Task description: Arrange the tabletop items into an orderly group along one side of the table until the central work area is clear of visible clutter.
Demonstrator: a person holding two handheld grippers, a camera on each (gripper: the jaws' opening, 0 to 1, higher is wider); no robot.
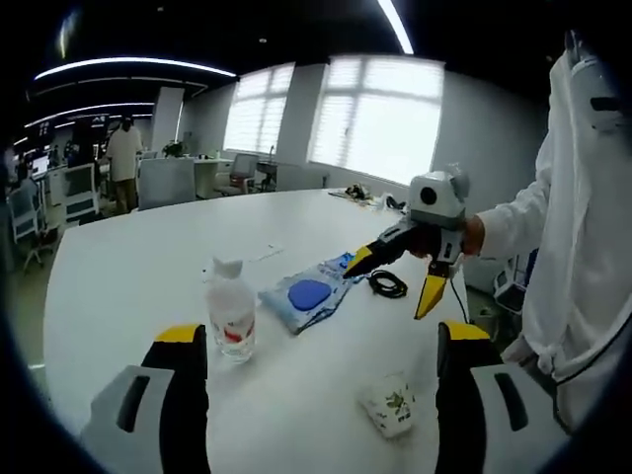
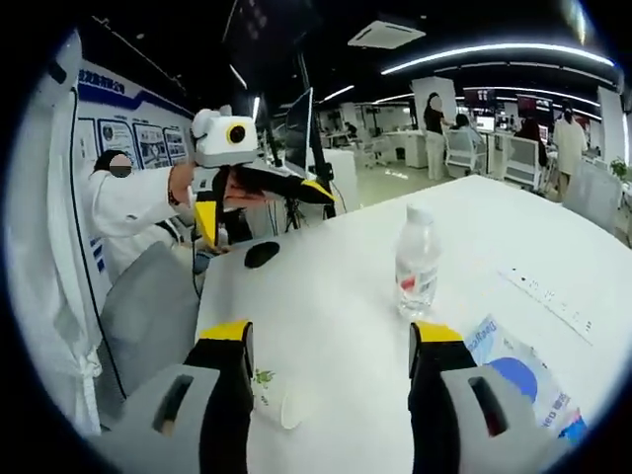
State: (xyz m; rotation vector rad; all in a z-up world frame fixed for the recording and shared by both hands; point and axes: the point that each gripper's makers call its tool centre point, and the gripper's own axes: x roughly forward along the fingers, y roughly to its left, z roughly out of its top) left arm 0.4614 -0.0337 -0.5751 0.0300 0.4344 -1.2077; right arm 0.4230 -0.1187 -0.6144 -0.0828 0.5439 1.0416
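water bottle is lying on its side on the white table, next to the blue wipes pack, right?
Not quite. The water bottle is standing upright, cap on top, not lying on its side. The left gripper view shows it on the white table beside the blue wipes pack, and the right gripper view shows it upright too.

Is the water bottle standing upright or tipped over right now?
Upright. The water bottle stands on its base on the white table with its cap on top; the right gripper view shows the same, and no tongs touch it.
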